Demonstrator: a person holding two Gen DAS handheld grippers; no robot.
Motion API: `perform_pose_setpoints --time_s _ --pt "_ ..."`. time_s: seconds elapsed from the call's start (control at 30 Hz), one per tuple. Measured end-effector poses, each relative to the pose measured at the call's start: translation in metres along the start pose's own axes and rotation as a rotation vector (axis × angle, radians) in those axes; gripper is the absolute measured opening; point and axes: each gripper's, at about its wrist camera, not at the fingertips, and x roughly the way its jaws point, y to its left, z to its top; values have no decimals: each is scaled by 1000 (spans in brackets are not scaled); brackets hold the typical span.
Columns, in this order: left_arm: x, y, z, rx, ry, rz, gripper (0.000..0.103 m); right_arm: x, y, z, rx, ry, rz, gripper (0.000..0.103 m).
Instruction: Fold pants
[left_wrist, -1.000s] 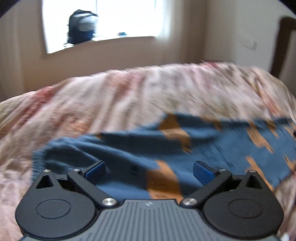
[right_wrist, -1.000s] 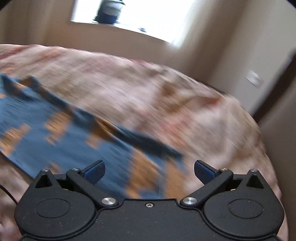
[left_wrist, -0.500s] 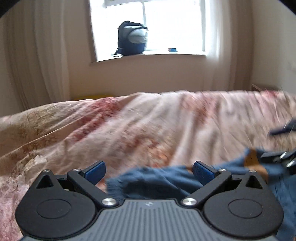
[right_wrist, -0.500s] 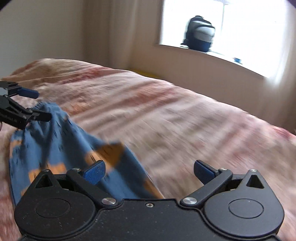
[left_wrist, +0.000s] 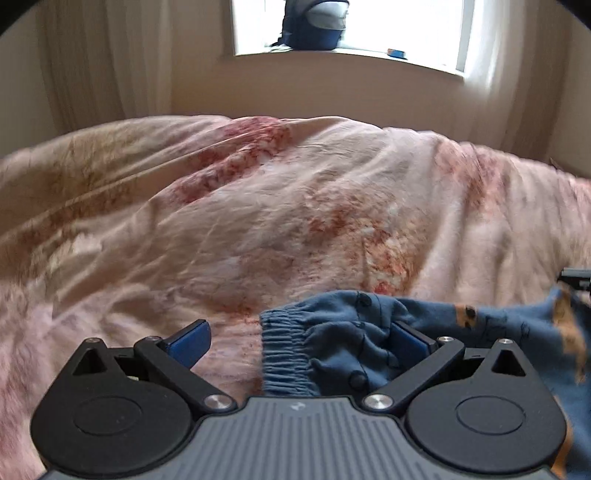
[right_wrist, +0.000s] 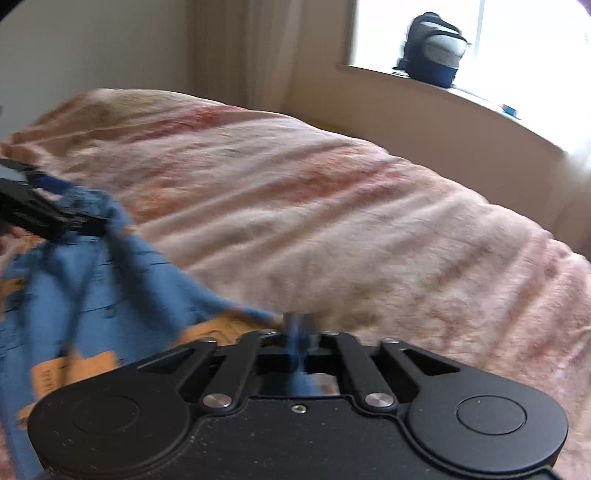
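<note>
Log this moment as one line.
right gripper: shut on pants | left gripper: open, at waistband | bed

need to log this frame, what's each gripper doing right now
left gripper: open, the pants waistband lies between its fingers, not pinched.
right gripper: closed on an edge of the pants.

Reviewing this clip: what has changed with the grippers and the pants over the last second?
The right gripper, open a second ago, has shut on the pants edge. The left gripper has swung to the elastic waistband, which now lies between its fingers, still open. The pants stay on the bedspread.
</note>
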Motion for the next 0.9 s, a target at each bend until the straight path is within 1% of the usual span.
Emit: perform_pose_setpoints --time_s 0.03,0.07,0.1,0.13,0.2,0.23,0.27,0.3,0.37,0.4,0.43,0.47,0.5,0.53,0.6,0.63,0.67,0.7,0.73,0.77,0.87,0.9 --pt "-5 4 3 -22 -5 -5 103 -2 -3 1 17 -4 -22 0" --pt "-10 8 5 -38 -16 -9 103 -7 -5 2 34 -17 -29 14" --pt "-15 11 8 -52 -33 -12 103 -15 -2 4 41 -49 -34 18" --pt "-22 15 11 -66 -55 -12 103 -22 5 7 36 -80 -13 23" --pt "-33 23 16 -90 -96 -14 103 -30 24 11 10 -110 49 24" --pt "-36 27 19 -98 -104 -16 103 -29 34 11 -10 -106 73 28" --pt "-40 32 20 -110 -105 -18 103 -24 46 11 -43 -84 94 33" --pt "-41 38 21 -122 -99 -21 103 -15 57 9 -88 -41 99 35" --pt "-46 50 19 -154 -78 -28 103 4 68 8 -155 32 29 37" --pt "-50 58 16 -179 -72 -33 103 8 67 10 -150 36 2 40" --pt "-52 65 13 -198 -64 -38 103 10 65 14 -127 40 -44 64" --pt "-54 74 8 -223 -48 -44 103 10 64 19 -104 40 -121 84" --pt "-56 82 4 -249 -37 -49 103 6 64 24 -94 19 -171 83" --pt "-57 89 0 -279 -24 -57 103 1 64 28 -90 3 -182 75" --pt "-56 105 -9 -346 11 -82 103 -11 67 40 -62 -29 -129 75" --pt "-56 112 -12 -376 30 -98 103 -16 70 45 -44 -49 -84 79" --pt "-56 118 -16 -405 47 -122 103 -20 75 51 -34 -68 -35 85" --pt "-58 123 -20 -424 50 -143 103 -21 82 56 -34 -80 9 87" --pt "-60 126 -23 -433 46 -160 103 -19 89 60 -41 -82 47 90" --pt "-63 129 -27 -430 38 -175 103 -15 98 62 -57 -73 81 91" --pt "-65 127 -34 -376 29 -213 103 4 114 66 -95 -33 141 91" --pt "-64 124 -35 -352 38 -224 103 10 117 66 -102 -14 144 91"
